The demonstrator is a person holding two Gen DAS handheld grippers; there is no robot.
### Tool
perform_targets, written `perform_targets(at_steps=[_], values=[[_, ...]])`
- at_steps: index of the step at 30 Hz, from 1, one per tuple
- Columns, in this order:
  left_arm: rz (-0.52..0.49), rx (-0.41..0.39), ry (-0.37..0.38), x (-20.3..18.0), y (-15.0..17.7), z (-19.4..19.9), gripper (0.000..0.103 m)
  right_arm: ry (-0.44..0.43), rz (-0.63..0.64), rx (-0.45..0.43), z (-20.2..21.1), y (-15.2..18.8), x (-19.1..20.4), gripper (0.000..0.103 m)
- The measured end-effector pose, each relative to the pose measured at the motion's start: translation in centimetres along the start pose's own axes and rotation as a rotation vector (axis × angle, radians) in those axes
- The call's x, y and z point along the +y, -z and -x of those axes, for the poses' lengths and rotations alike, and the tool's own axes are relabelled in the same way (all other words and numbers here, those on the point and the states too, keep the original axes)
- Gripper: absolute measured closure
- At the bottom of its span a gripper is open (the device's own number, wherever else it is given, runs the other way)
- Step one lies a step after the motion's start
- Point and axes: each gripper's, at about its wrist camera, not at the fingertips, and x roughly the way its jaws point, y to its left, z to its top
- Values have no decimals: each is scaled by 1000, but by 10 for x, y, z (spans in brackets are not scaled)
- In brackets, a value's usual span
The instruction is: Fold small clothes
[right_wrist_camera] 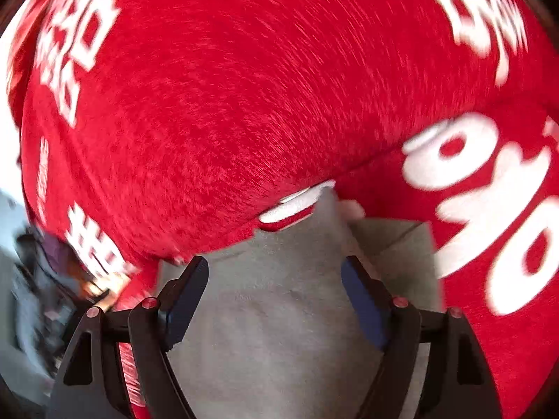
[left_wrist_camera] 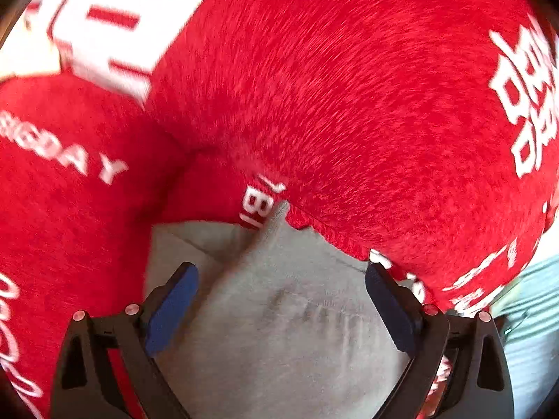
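Note:
A grey cloth garment (left_wrist_camera: 290, 314) lies between the open fingers of my left gripper (left_wrist_camera: 281, 274), on a red cloth (left_wrist_camera: 332, 104) with white lettering that fills the view. In the right wrist view the same grey garment (right_wrist_camera: 279, 314) lies between the open fingers of my right gripper (right_wrist_camera: 276, 269), with a folded grey corner (right_wrist_camera: 394, 241) to the right. The red cloth (right_wrist_camera: 244, 104) covers everything beyond. Both views are blurred by motion. Neither gripper pinches the fabric.
A pale blue striped surface (left_wrist_camera: 534, 314) shows at the right edge of the left wrist view. Dark blurred clutter (right_wrist_camera: 45, 286) sits at the left edge of the right wrist view.

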Motion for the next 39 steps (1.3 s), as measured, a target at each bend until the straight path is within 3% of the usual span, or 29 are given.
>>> perform_targets(at_steps=[3,8,10,12,14,16,18,19,22,24,27,30,34,37,38,39], values=[[-164,-16,-105,-21,18,-1,6,127,182,10,-5,11,23,22],[-337,6,-219,-65,37,-49,6,262,376,88,-57,26,67,22],[-412,15,-341,-74,36,-79,6,358,475,112,-80,29,78,22],[-430,43,-450,-63,30,-103,6,454,501,125,-95,24,68,22],[-389,60,-497,-42,21,-111,6,472,406,137,-95,9,36,22],[-253,88,-385,-13,9,-106,6,462,254,138,-86,-5,-6,22],[-180,76,-372,7,2,-100,6,328,107,122,-71,-14,-39,23],[-172,83,-362,10,0,-99,6,313,83,110,-65,-17,-43,24],[-192,69,-426,6,-3,-85,6,437,133,78,-46,-18,-32,23],[-217,8,-451,-3,-1,-59,6,420,178,29,-25,-7,-16,22],[-193,-69,-409,-7,16,-21,6,387,238,23,-12,16,11,22],[-200,-33,-352,-21,48,-16,6,384,347,67,-22,55,49,22],[-319,-43,-382,-46,86,-17,6,442,484,97,-36,94,86,22],[-382,-17,-500,-33,100,-29,6,470,494,137,-39,104,74,22],[-366,1,-498,-26,103,-36,2,454,464,133,-35,102,62,21],[-315,-10,-448,-11,100,-29,1,443,427,121,-27,97,50,21]])
